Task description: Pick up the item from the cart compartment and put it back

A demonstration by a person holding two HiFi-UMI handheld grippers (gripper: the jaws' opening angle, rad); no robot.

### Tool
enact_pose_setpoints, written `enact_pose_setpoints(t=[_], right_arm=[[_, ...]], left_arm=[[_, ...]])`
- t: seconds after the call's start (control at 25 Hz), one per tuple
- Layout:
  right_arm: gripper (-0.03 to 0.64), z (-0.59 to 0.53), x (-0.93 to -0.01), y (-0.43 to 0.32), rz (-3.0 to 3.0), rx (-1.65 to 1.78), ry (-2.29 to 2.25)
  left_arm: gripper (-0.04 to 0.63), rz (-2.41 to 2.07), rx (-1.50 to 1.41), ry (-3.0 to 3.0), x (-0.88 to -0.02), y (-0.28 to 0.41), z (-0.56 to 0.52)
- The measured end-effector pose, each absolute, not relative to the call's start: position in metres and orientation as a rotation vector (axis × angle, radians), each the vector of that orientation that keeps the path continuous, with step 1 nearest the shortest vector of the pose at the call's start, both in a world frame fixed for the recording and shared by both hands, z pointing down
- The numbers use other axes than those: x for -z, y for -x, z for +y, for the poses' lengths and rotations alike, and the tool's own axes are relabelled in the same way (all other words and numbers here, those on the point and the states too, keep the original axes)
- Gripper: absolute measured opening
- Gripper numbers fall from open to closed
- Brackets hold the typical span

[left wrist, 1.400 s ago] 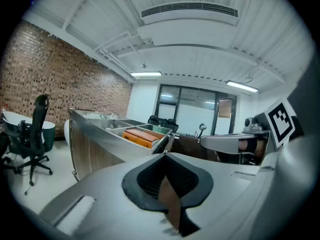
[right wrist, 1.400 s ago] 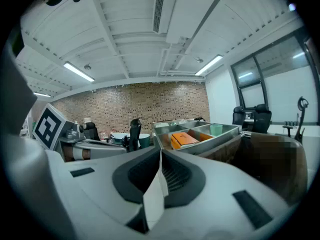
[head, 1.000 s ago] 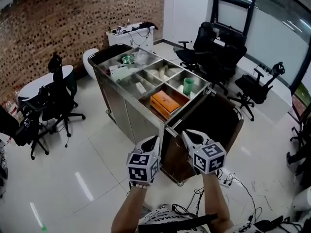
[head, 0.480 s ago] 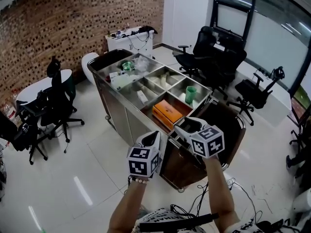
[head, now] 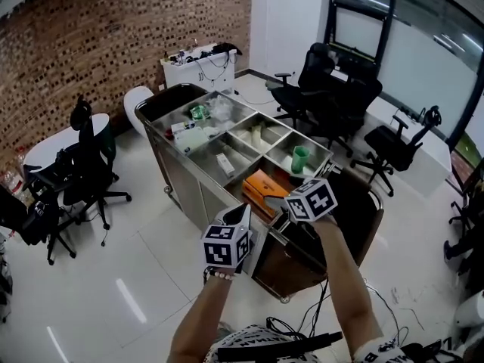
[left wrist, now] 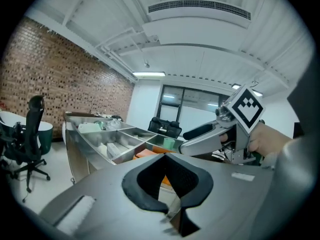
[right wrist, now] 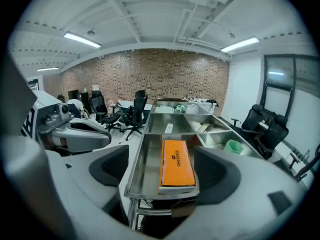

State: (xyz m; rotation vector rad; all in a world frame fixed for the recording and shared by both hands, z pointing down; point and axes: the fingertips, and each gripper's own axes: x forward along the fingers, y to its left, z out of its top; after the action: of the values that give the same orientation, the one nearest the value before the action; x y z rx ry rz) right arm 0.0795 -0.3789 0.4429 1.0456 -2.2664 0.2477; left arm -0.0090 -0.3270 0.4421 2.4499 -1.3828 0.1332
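An orange box (head: 265, 189) lies flat in the nearest compartment of the steel cart (head: 198, 146). In the right gripper view the orange box (right wrist: 177, 166) shows lengthwise between the jaws, a little ahead of them. My right gripper (head: 278, 204) hangs just over the box's near end, tipped down. Its jaws have just been opening and stand wide, the pads (right wrist: 214, 171) clear of the box. My left gripper (head: 242, 212) hovers to the left, by the cart's near corner, shut and empty. The left gripper (left wrist: 166, 156) shows its tips meeting, with the right gripper (left wrist: 187, 140) ahead of it.
A green cup (head: 300, 158) stands in the compartment beyond the box; other compartments hold small white and green items. A dark bin (head: 344, 203) hangs at the cart's near end. Office chairs (head: 336, 89) stand behind and at the left (head: 83, 153). Cables (head: 318, 308) lie on the floor.
Both grippers moved forward toward the cart. The right gripper went from shut to wide open, tipped downward, and now sits over the orange box's compartment.
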Motion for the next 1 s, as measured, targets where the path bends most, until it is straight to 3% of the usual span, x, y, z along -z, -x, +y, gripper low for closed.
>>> enact_pose_setpoints(t=[1.0], right_arm=[[0.465,-0.457,-0.575,-0.079,-1.720,-0.439,-0.797]], left_arm=[[0.003,-1.270,-0.243,-2.413,-0.484,0.008,-0.350]])
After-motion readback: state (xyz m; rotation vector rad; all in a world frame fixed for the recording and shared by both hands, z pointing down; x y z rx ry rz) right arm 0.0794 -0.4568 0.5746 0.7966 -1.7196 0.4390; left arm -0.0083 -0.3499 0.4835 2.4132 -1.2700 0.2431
